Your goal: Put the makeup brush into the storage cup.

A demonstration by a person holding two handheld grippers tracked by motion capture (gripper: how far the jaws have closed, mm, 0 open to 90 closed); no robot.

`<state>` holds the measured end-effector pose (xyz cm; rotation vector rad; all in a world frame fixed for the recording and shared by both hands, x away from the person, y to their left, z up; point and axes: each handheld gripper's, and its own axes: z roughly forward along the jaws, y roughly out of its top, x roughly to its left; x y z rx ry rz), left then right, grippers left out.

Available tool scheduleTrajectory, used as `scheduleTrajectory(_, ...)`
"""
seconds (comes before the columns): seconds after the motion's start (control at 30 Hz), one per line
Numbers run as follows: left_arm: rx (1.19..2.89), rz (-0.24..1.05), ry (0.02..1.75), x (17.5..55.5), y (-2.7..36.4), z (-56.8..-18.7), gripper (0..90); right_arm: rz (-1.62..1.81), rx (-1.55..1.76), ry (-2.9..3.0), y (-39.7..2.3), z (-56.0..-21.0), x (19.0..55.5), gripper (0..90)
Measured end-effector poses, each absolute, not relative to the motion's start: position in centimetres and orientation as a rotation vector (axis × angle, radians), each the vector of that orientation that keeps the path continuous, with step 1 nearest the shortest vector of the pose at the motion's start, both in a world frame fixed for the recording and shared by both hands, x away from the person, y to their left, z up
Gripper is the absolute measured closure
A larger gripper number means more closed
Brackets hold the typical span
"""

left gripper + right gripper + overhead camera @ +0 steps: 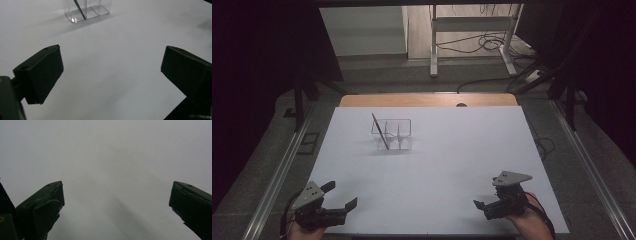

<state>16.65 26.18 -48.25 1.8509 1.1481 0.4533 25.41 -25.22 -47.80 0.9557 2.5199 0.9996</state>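
Two grippers, left and right, rest low with fingers spread, pinching nothing. Well ahead of my left fingers stands a clear divided holder with a thin dark stick — probably leaning. A careless reach could topple that light holder.

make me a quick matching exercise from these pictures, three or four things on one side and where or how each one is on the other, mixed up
Things:
1. left gripper
2. right gripper
3. clear holder
4. dark stick

Places or states:
A. leaning tilted inside the clear holder
B. open, at the near right edge of the white table
C. standing on the far middle of the table
D. open, at the near left edge of the table

Pairs: 1-D, 2-B, 3-C, 4-A
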Motion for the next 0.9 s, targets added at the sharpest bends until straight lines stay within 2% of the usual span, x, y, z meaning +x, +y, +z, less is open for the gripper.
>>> scheduleTrajectory(0.9,1.877,0.465,1.177,15.2,27.0,-48.9,4.7,0.982,0.951,2.530,-25.1,-47.9,25.5,0.1)
